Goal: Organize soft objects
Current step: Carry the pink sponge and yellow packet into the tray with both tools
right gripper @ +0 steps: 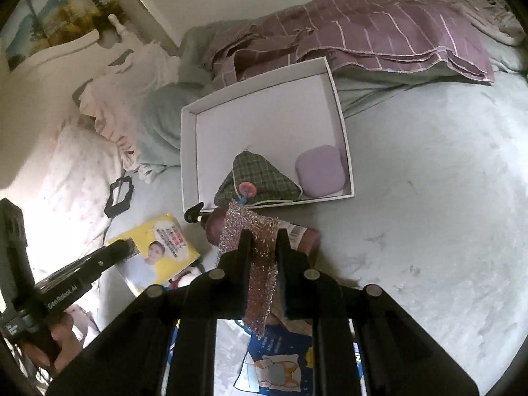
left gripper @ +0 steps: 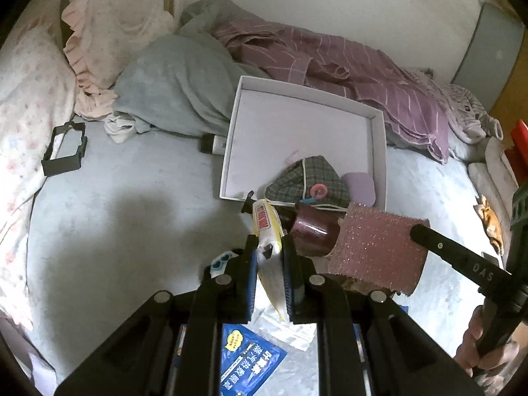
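L claw (left gripper: 269, 247) pinches a yellow tissue pack (left gripper: 269, 231), held above the bed (left gripper: 132, 217). R claw (right gripper: 262, 241) is clamped on a pink glitter cloth (right gripper: 254, 247) (hanging off the bed), just in front of the white box (right gripper: 343, 125) w/ a plaid pouch (right gripper: 260, 178) & lilac pad (right gripper: 321, 171) inside.

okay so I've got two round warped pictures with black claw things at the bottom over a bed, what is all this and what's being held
Each picture comes from a wide-angle camera mounted on a hand-held gripper, looking along its two black fingers. A person carries one gripper in each hand; no robot arm is involved. The left gripper is shut on a yellow and white packet. The right gripper is shut on a sparkly pink cloth. Below lies a pale blue bed with a white box holding a green plaid pouch and a lilac case. A dark red bottle lies beside the box.
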A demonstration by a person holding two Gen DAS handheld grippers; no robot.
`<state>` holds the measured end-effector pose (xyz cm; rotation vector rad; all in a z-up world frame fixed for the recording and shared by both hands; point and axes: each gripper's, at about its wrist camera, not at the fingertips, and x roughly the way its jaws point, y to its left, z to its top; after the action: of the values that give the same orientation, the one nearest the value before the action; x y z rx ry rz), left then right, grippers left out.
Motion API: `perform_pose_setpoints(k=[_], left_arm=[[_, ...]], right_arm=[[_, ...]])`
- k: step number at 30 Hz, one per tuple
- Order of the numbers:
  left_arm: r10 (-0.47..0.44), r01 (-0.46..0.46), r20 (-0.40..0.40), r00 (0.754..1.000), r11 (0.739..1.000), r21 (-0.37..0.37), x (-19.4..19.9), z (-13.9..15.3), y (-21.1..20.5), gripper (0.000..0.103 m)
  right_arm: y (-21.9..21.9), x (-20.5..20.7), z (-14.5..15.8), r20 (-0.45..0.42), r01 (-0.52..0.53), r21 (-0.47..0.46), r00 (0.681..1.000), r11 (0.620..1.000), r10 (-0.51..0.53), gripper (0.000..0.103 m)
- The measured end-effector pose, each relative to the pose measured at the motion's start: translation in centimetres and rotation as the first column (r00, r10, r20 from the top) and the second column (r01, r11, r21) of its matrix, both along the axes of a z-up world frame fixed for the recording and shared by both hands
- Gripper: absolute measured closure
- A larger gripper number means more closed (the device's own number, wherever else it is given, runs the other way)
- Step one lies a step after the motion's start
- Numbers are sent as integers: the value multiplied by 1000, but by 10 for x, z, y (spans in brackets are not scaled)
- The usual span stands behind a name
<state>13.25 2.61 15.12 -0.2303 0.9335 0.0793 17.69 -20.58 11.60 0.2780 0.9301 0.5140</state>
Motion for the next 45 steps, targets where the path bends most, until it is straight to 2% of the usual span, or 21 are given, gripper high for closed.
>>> perform_pose_setpoints(k=[6, 10, 12, 18, 22, 27, 31, 33, 35, 39, 42, 45], left_arm=[[25, -25, -12, 1000, 1000, 14, 0, -1, 4, 91], [21, -21, 24, 999, 1000, -3, -4, 4, 7, 91], [15, -14, 50, 999, 1000, -11, -6, 7, 8, 91], [10, 7, 148, 989, 993, -117, 0, 7, 26, 91], [55, -23, 225, 973, 990, -141, 4, 4, 39, 91], [82, -25, 277, 957, 979, -202, 13, -6, 50, 91], [94, -6, 340, 936, 968, -252, 22, -14, 55, 91], [105, -10, 333, 937, 962, -274, 31, -19, 57, 91], [114, -10, 332, 937, 954, -299, 40, -23, 59, 91], [152, -33, 351, 924, 946, -322, 56, -28, 62, 91], [144, -4, 366, 919, 933, -359, 72, -31, 60, 91], [103, 24, 377, 920, 948, -316, 95, -34, 48, 91]], right_arm=[[3, 0, -3, 4, 21, 12, 1000, 1000, -21, 87], [3, 0, 1, 42, 14, 55, 999, 998, -16, 87], [5, 2, 3, 53, 18, 44, 998, 999, -20, 87], [11, 21, 13, 58, 41, 47, 997, 998, -43, 87], [25, 40, 31, 82, 26, 55, 996, 998, -30, 87], [44, 62, 41, 112, 11, 96, 993, 995, -22, 87], [44, 80, 31, 125, 23, 132, 991, 991, -39, 87], [39, 88, 23, 146, 29, 175, 988, 984, -56, 87], [33, 98, 15, 132, 41, 197, 989, 980, -68, 87], [17, 105, 3, 154, 102, 191, 979, 976, -132, 87], [6, 111, -6, 159, 133, 226, 972, 965, -172, 87], [-1, 116, -13, 164, 149, 269, 966, 952, -198, 87]])
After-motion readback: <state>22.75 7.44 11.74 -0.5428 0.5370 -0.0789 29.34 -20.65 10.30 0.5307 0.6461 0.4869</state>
